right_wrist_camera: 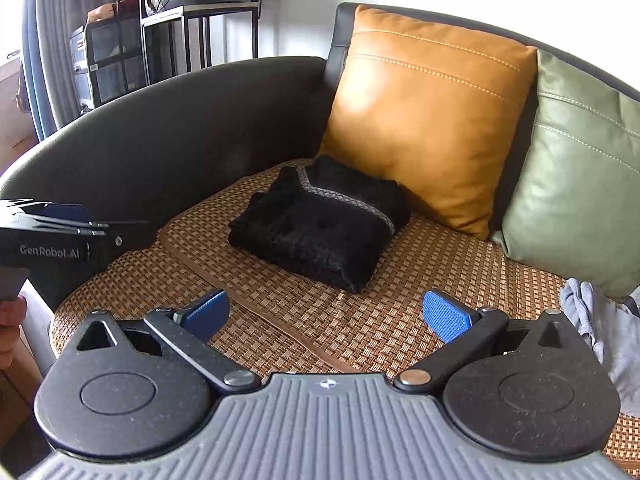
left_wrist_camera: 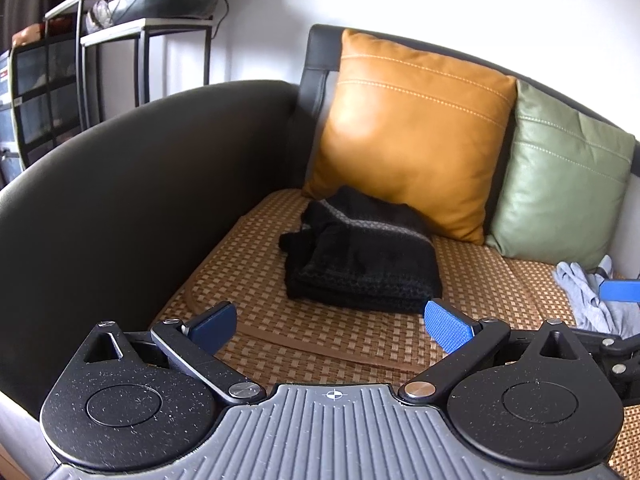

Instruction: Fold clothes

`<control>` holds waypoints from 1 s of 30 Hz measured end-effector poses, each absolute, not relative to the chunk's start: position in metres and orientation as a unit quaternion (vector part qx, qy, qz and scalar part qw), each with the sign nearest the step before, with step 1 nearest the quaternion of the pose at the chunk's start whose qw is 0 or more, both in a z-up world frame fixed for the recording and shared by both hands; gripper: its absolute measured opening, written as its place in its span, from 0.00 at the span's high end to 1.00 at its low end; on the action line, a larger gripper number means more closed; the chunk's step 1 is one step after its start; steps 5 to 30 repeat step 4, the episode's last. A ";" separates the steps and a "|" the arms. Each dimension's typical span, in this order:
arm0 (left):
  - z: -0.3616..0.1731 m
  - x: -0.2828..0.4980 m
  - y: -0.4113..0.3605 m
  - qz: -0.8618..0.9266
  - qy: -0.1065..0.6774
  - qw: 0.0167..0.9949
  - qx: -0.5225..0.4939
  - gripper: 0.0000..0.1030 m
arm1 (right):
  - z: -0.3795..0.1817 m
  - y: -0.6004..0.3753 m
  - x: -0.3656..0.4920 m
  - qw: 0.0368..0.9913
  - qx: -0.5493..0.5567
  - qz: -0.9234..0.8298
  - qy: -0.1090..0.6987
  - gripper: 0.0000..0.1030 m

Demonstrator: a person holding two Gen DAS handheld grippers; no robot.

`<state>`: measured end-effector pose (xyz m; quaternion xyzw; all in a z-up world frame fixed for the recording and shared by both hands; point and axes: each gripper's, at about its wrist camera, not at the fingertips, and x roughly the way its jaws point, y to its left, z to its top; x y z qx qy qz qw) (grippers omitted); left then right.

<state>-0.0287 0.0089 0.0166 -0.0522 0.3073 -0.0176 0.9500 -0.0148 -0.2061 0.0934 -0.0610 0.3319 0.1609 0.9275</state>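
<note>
one item appears finished: a black knitted garment with a grey patterned band (right_wrist_camera: 320,226) lies folded into a compact rectangular bundle on the woven brown rattan seat mat (right_wrist_camera: 360,320) of the dark leather sofa (right_wrist_camera: 180,120), its far edge touching the lower corner of the tan leather cushion (right_wrist_camera: 428,112). a green leather cushion (right_wrist_camera: 580,168) stands beside the tan one. one item appears outstanding: a light grey crumpled garment (right_wrist_camera: 600,324) lies unfolded at the right edge of the mat, well apart from the black bundle. the left gripper (left_wrist_camera: 332,328) hovers above the mat just short of the black bundle, fingers spread wide and holding nothing. the right gripper (right_wrist_camera: 326,316) is likewise spread and empty, with the grey garment just beside its right finger. judgement: roughly half done as far as visible; any further clothes out of frame cannot be ruled out.
</note>
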 end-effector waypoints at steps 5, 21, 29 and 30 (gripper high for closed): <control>0.017 -0.029 0.007 -0.016 0.305 0.951 -0.044 0.00 | 0.094 -0.207 -0.014 0.928 -0.061 0.159 0.331 0.00; 0.017 -0.029 0.007 -0.016 0.305 0.951 -0.044 0.00 | 0.094 -0.207 -0.014 0.928 -0.061 0.159 0.331 0.00; 0.017 -0.029 0.007 -0.016 0.305 0.951 -0.044 0.00 | 0.094 -0.207 -0.014 0.928 -0.061 0.159 0.331 0.00; 0.017 -0.029 0.007 -0.016 0.305 0.951 -0.044 0.00 | 0.094 -0.207 -0.014 0.928 -0.061 0.159 0.331 0.00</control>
